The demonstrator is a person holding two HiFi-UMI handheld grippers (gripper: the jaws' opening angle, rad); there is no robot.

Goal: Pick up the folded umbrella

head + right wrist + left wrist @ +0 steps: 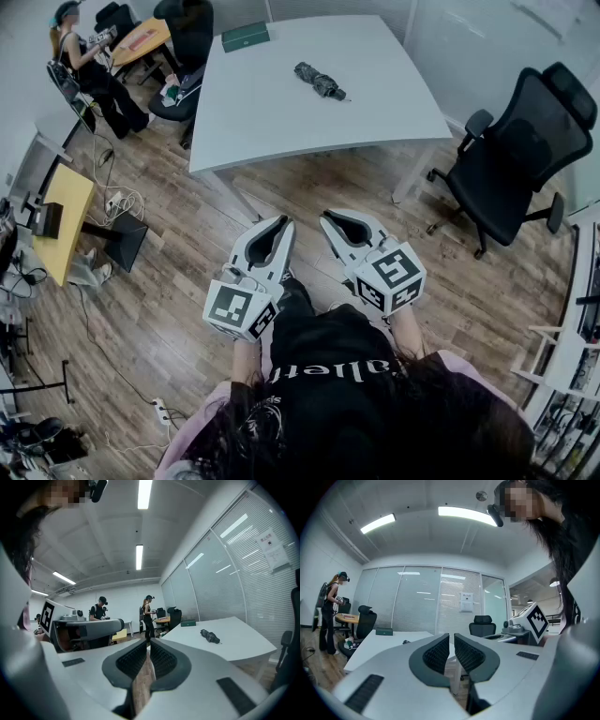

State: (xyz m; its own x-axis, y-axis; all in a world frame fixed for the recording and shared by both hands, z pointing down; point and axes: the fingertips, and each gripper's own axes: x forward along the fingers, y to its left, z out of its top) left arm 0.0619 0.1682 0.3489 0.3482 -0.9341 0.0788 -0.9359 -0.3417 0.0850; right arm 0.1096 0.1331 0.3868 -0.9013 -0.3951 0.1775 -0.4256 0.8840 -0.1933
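Lying on table (281,122): folded umbrella (320,82); green box (246,37) far edge; chair (516,164) beside.

The folded umbrella (320,81), dark grey and collapsed, lies slantwise on the white table (281,103).

A white tabletop (281,112) takes up the far side of the room, with a green box (245,37) near its far left corner. A black office chair (511,164) stands to its right on the wooden floor (169,309). Far left, a person (89,70) stands by an orange desk (141,39).
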